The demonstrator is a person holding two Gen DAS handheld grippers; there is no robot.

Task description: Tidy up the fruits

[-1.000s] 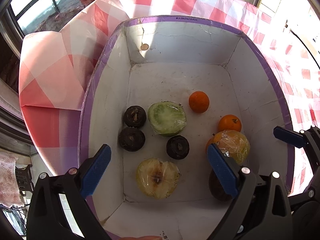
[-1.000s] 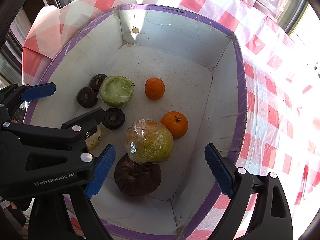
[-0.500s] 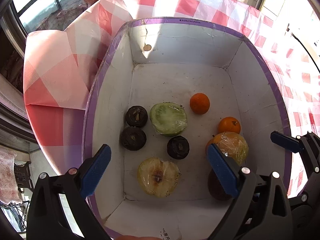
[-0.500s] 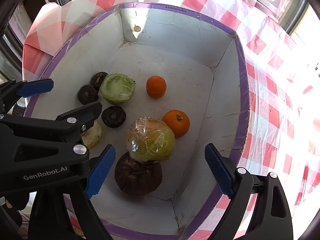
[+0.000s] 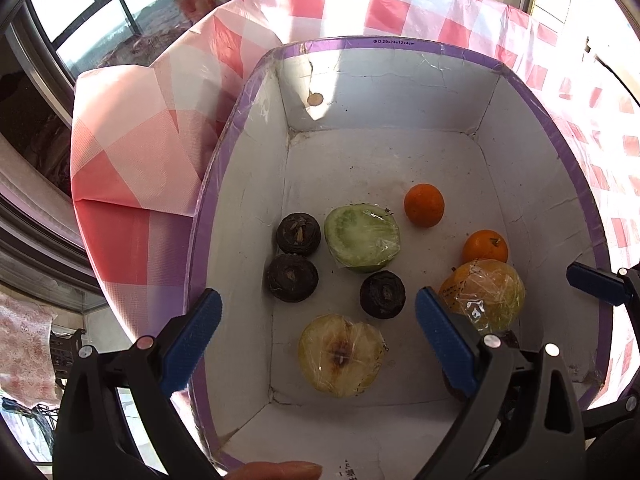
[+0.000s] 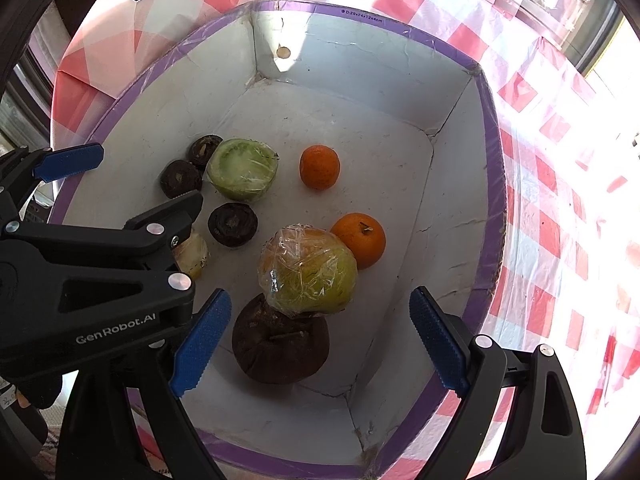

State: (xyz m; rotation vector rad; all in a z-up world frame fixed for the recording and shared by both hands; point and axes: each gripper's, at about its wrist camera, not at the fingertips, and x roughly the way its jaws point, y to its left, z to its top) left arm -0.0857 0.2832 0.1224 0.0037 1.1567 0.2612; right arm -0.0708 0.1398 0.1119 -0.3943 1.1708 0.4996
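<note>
A white box with a purple rim (image 5: 400, 42) (image 6: 494, 184) holds the fruit. In it lie a wrapped green half fruit (image 5: 362, 238) (image 6: 243, 168), a wrapped yellow half apple (image 5: 340, 354), a wrapped yellow-orange fruit (image 5: 486, 294) (image 6: 308, 270), two oranges (image 5: 424, 205) (image 5: 485, 246), three small dark fruits (image 5: 298, 234) (image 5: 292, 278) (image 5: 382, 294) and a large dark fruit (image 6: 280, 342). My left gripper (image 5: 318, 340) is open and empty above the box's near end. My right gripper (image 6: 320, 340) is open and empty above the large dark fruit.
The box stands on a red and white checked tablecloth (image 5: 132, 152) (image 6: 560, 160). Windows (image 5: 92, 12) lie beyond the table's far left edge. The left gripper's body (image 6: 92, 280) fills the left of the right wrist view.
Both grippers have drawn back and up a little from the box, so the box and fruit sit lower and smaller in view. The jaws stay open.
</note>
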